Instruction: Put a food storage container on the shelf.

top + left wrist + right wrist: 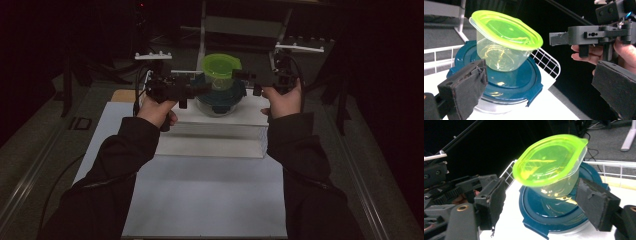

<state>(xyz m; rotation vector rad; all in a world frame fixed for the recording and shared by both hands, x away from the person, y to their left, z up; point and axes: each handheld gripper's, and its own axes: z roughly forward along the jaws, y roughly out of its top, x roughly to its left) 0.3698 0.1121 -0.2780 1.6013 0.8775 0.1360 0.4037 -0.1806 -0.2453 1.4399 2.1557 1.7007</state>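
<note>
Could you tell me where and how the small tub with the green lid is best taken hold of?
I would grip the clear tub by its side walls just under the green lid, with one jaw on each side, coming in level. It stands on the blue lid of the lower container and tapers downward, so a grip just under the overhanging rim is probably least likely to slip.

A white wire rack (546, 63) stands behind a white raised platform (215, 140) on the table (200, 200)

The high view looks down from afar; both gripper views sit close, facing inward — sharing the green-lidded tub (220, 70) at frame centre.
</note>
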